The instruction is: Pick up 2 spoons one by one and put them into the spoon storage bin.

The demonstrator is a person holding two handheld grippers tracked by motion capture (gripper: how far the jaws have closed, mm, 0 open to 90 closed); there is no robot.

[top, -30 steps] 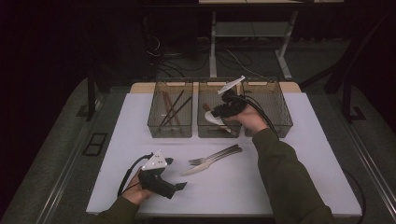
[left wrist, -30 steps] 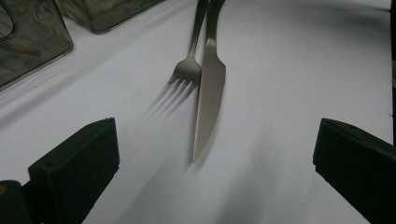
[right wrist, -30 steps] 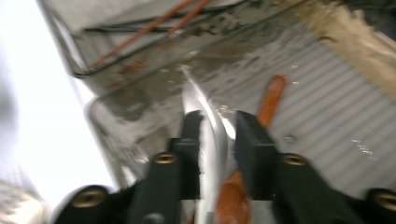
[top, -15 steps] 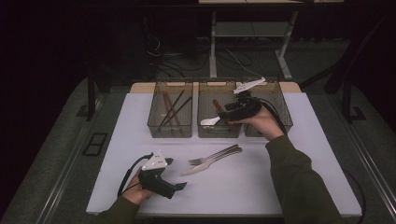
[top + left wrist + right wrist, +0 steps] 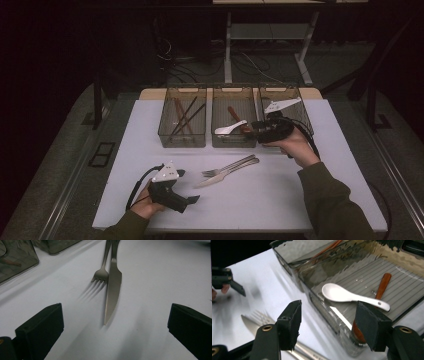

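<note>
Cutlery sorting into three clear bins is the work in hand, and the white spoon is seen lying in the middle bin, its bowl toward the bin's left side and its handle resting against a wooden utensil beside it. The right gripper is held just beside that bin's right wall, its jaws having just been opening; in the right gripper view they stand apart with nothing between the pads, and the spoon is seen beyond them on the ribbed floor. The spoon's placing is judged to be done, with the right hand at the release. Left on the white table are a fork and a knife, lying side by side and touching, near the table's middle. The left gripper rests low on the table by the near edge, its jaws wide apart and empty, pointed at the knife's tip. Chopsticks are seen in the left bin. The next move is judged to call for the right gripper to be brought back to the fork or knife, the pair being separated so that one piece alone is pinched.
</note>
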